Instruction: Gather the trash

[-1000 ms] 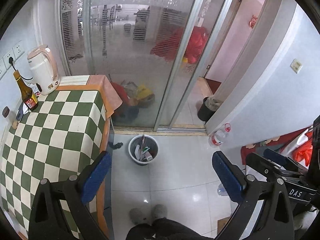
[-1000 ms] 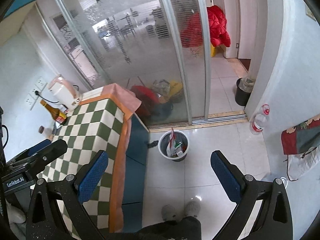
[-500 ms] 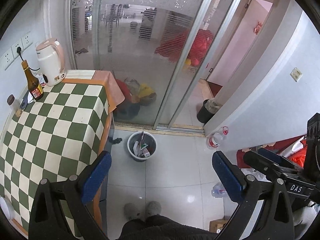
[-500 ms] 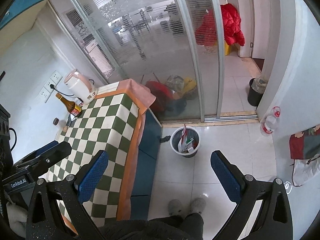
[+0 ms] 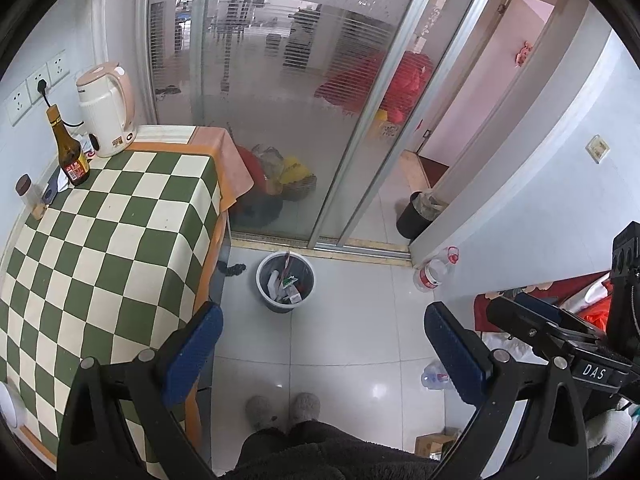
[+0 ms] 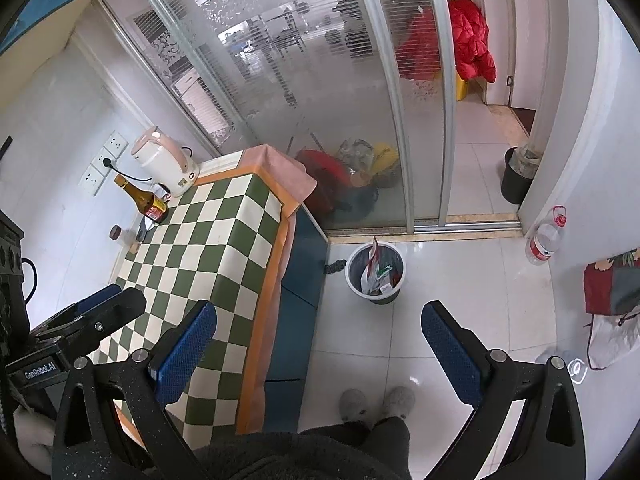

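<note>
Trash sits in a small grey bin on the tiled floor, just right of the checked table and near the sliding glass door: paper wrappers and a tall packet, likely light, soft and crushable, best pinched by an upstanding edge. In the left wrist view the left gripper hangs above the floor, jaws spread wide and empty; the other tool at far right reads "DAS". A brown bottle carries a red label, too small to read. In the right wrist view the right gripper is likewise wide apart, holding nothing, with the bin beyond its fingers; the tool at left reads "GenRobot.AI".
</note>
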The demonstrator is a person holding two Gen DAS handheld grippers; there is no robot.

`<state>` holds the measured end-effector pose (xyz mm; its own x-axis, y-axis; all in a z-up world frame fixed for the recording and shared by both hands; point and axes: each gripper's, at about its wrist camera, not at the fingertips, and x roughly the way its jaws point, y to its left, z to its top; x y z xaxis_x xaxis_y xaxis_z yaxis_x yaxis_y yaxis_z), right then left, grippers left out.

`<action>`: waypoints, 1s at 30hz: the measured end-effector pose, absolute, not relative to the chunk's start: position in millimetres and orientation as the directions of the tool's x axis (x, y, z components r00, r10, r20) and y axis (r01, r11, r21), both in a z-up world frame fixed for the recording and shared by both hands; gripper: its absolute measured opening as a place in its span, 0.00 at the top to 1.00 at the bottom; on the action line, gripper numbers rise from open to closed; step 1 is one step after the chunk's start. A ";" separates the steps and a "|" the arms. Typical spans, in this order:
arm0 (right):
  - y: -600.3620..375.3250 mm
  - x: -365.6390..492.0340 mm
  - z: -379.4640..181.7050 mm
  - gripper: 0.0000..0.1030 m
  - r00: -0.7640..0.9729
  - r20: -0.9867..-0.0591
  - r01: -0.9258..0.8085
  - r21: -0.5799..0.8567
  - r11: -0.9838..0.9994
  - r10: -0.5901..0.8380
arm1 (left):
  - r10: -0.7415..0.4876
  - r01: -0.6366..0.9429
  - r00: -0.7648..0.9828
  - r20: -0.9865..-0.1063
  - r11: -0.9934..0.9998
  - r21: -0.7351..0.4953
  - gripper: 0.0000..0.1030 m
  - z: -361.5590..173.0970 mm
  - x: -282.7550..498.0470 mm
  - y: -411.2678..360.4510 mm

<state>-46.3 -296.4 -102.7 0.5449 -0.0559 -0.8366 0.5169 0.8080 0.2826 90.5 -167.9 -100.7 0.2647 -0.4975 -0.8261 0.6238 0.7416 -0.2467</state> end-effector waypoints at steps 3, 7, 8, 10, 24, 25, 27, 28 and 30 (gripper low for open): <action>-295.9 -46.6 -104.1 0.00 0.543 -0.838 0.516 0.282 0.809 -0.054 | -0.495 0.623 0.261 -0.828 0.742 -0.247 0.00 -101.9 90.1 -169.7; -297.2 -46.6 -105.2 0.00 0.542 -0.839 0.512 0.284 0.811 -0.048 | -0.491 0.623 0.255 -0.833 0.742 -0.246 0.00 -103.4 88.8 -170.2; -298.1 -46.8 -105.6 0.00 0.541 -0.840 0.510 0.285 0.812 -0.046 | -0.488 0.622 0.255 -0.835 0.744 -0.245 0.00 -103.7 88.7 -171.0; -298.7 -47.2 -106.4 0.00 0.540 -0.841 0.510 0.286 0.811 -0.043 | -0.488 0.621 0.251 -0.836 0.744 -0.248 0.00 -103.7 88.2 -171.9; -298.9 -47.2 -114.1 0.00 0.525 -0.851 0.503 0.290 0.814 -0.022 | -0.471 0.633 0.228 -0.852 0.736 -0.238 0.00 -107.5 81.1 -179.6; -298.8 -48.9 -114.6 0.00 0.525 -0.851 0.503 0.291 0.814 -0.020 | -0.471 0.632 0.227 -0.852 0.737 -0.239 0.00 -107.7 80.9 -180.0; -299.3 -50.5 -114.9 0.00 0.525 -0.851 0.503 0.293 0.813 -0.018 | -0.471 0.630 0.228 -0.852 0.739 -0.239 0.00 -107.3 80.0 -180.1; -299.3 -51.0 -115.0 0.00 0.525 -0.851 0.503 0.294 0.813 -0.017 | -0.471 0.630 0.229 -0.852 0.739 -0.239 0.00 -107.3 80.0 -180.0; -298.5 -52.0 -115.7 0.00 0.524 -0.851 0.502 0.295 0.813 -0.015 | -0.472 0.632 0.228 -0.852 0.737 -0.239 0.00 -107.4 80.1 -179.6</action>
<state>-52.0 -298.5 -115.7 0.5244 -0.0149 -0.8514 0.5018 0.8132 0.2948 80.1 -179.6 -107.4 0.2281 -0.4717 -0.8517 0.6316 0.7375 -0.2393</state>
